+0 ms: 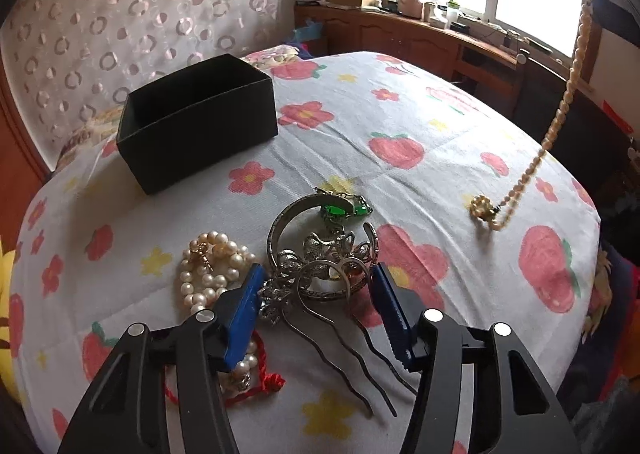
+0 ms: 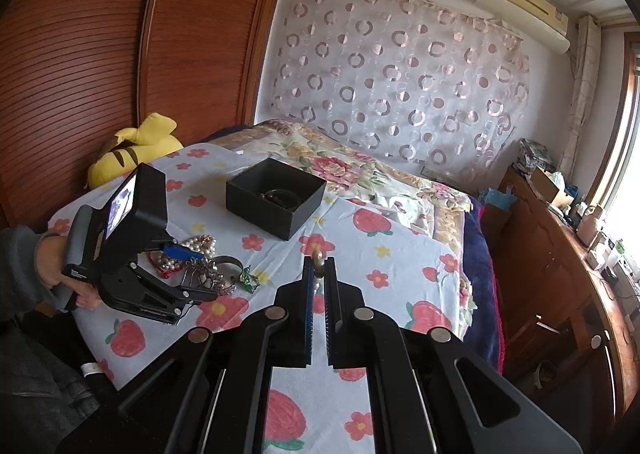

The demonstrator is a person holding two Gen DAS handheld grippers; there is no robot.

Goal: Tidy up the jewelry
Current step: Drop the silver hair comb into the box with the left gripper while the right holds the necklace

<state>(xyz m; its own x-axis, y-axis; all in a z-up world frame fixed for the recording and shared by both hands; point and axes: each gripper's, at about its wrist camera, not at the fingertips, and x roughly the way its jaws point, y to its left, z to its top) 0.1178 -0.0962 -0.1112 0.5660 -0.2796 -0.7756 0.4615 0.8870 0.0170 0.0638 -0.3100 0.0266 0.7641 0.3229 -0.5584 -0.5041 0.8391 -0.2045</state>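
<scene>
My left gripper (image 1: 320, 274) stands open low over a jewelry pile on the bed. Its blue pads flank a silver hair comb (image 1: 336, 318) and a silver bangle (image 1: 280, 230). A green pendant (image 1: 340, 208) lies on the bangle, and a white pearl bracelet (image 1: 208, 266) and red cord (image 1: 260, 382) lie to the left. My right gripper (image 2: 319, 262) is shut on a cream bead strand (image 1: 568, 90) that hangs from the upper right, its gold clasp (image 1: 482, 208) touching the sheet. The open black box (image 1: 196, 122) stands behind the pile; the right wrist view shows a dark bracelet (image 2: 280, 196) inside it.
The bed wears a white sheet (image 1: 360, 142) printed with flowers and strawberries. A yellow plush toy (image 2: 136, 150) lies at its far left corner by the wooden wardrobe. A cluttered wooden sideboard (image 1: 420, 30) runs under the window. A person's hand (image 2: 52, 266) holds the left gripper.
</scene>
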